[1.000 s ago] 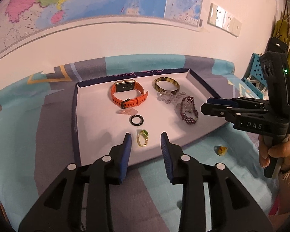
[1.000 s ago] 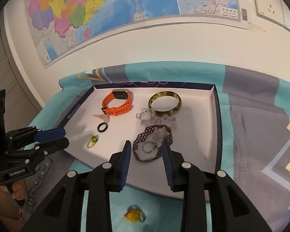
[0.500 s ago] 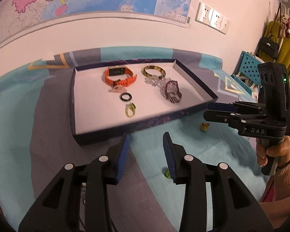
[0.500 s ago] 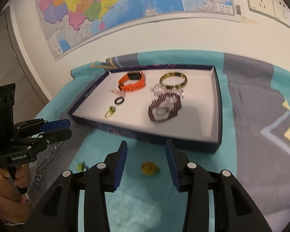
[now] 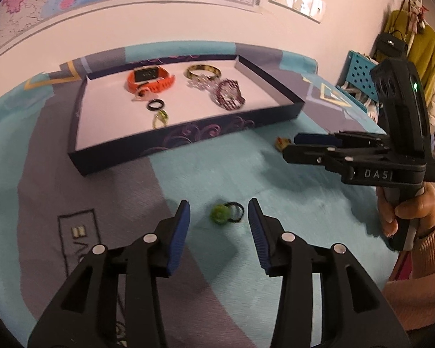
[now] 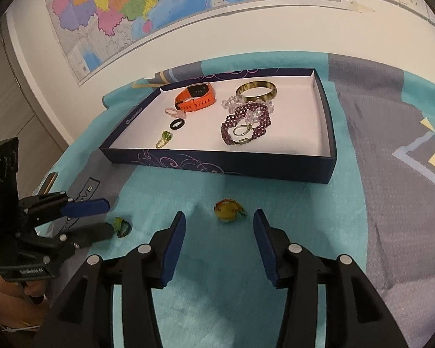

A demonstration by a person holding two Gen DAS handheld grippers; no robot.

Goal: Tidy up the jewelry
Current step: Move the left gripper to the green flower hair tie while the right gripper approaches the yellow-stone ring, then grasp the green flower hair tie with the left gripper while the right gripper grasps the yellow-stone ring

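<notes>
A green ring with a dark band (image 5: 223, 214) lies on the teal cloth, between the tips of my left gripper (image 5: 219, 206). Its jaws are opening and do not touch the ring. A yellow ring (image 6: 227, 211) lies on the cloth between the tips of my right gripper (image 6: 219, 216), whose jaws are also opening and clear of it. Behind both stands the navy tray (image 6: 217, 165) with a white floor. It holds an orange watch (image 6: 197, 98), a bangle (image 6: 256, 90), a purple beaded bracelet (image 6: 246, 124), a black ring (image 6: 177, 123) and a green-stone ring (image 6: 165, 139).
The patterned teal and grey cloth (image 5: 58, 174) covers the whole surface up to a white wall with a map (image 6: 159, 0). In the left wrist view, a hand (image 5: 406, 214) holds the right gripper (image 5: 291, 146) at the right. A blue crate (image 5: 359, 78) and hanging clothes are behind it.
Both grippers have drawn back from over the tray and sunk toward the near cloth. Their jaws have widened. The green and yellow rings now lie between the tips.
</notes>
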